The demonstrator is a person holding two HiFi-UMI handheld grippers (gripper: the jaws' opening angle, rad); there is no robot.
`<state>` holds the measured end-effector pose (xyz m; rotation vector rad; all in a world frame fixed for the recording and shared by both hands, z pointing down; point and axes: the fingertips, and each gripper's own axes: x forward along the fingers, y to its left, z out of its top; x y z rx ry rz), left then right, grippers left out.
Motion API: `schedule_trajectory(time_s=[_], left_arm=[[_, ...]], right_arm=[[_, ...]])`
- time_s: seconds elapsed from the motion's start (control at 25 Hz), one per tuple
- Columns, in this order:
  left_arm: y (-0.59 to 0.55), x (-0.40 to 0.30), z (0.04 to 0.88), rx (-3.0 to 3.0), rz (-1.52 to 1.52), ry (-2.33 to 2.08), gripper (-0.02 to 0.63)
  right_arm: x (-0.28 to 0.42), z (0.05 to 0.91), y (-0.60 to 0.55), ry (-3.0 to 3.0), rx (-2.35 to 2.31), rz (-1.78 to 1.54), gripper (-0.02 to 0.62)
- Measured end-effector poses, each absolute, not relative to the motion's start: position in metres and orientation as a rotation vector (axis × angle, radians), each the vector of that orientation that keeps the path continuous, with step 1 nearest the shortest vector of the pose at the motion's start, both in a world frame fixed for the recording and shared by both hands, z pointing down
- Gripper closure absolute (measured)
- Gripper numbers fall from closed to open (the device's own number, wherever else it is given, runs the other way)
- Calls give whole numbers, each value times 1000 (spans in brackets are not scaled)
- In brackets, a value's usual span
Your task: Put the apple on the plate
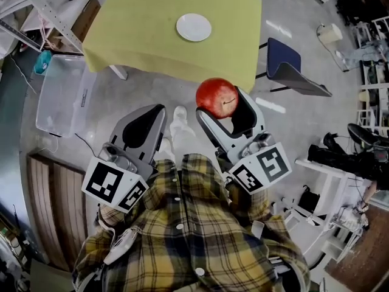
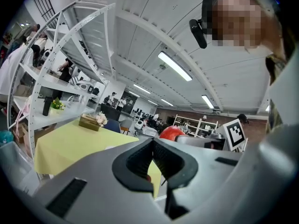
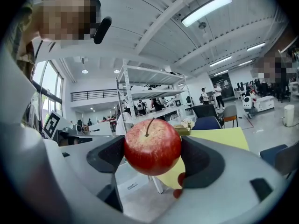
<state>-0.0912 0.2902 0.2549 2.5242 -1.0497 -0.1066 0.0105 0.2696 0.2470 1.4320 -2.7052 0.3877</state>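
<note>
Grips one apple near, right gripper clamped on it. Holds left gripper pressed together, empty. Shows one plate far, on one table.

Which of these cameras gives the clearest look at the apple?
The right gripper view: the apple sits large and centred, clamped between the jaws, stem showing. The head view shows it smaller, from above, short of the yellow table. The left gripper view catches only a red sliver of it.
</note>
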Motion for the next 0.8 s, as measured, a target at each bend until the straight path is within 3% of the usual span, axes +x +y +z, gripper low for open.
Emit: schedule_trajectory(time_s=[0.8], left_arm=[[136,-46,236,2502,-135,-1152,598]], right_arm=[[44,239,118,-2754,1276,388,232]])
